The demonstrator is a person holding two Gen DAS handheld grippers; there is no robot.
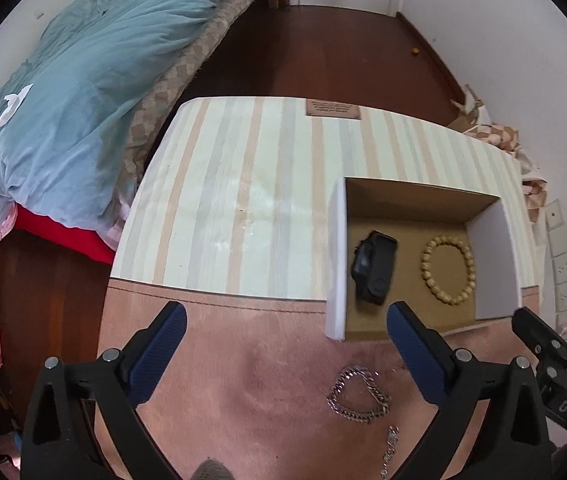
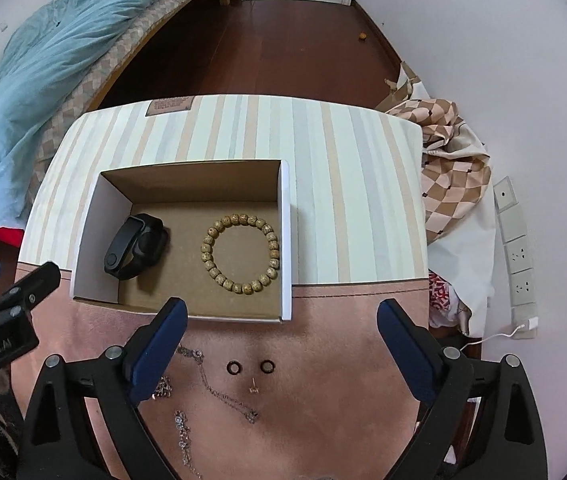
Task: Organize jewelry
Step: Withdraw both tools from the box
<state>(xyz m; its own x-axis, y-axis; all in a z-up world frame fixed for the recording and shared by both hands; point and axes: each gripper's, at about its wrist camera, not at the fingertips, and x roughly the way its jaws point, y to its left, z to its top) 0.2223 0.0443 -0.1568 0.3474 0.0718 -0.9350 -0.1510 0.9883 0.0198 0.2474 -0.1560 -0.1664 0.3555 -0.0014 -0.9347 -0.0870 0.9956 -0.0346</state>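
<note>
An open cardboard box (image 2: 286,240) (image 1: 336,256) stands on the table. In it lie a black smart band (image 2: 135,246) (image 1: 374,267) and a wooden bead bracelet (image 2: 241,254) (image 1: 448,270). My left gripper (image 1: 287,320) is open and empty above a silver chain bracelet (image 1: 357,394). My right gripper (image 2: 281,316) is open and empty above two dark rings (image 2: 234,368) (image 2: 267,367), a small earring (image 2: 253,388), a thin necklace (image 2: 223,390) and a crystal chain (image 2: 183,436) on the pink mat.
The table has a striped cloth (image 2: 343,184) and a pink front strip (image 1: 243,360). A bed with a blue duvet (image 1: 83,92) is at the left. Checked fabric (image 2: 451,168) and wall sockets (image 2: 519,256) are at the right.
</note>
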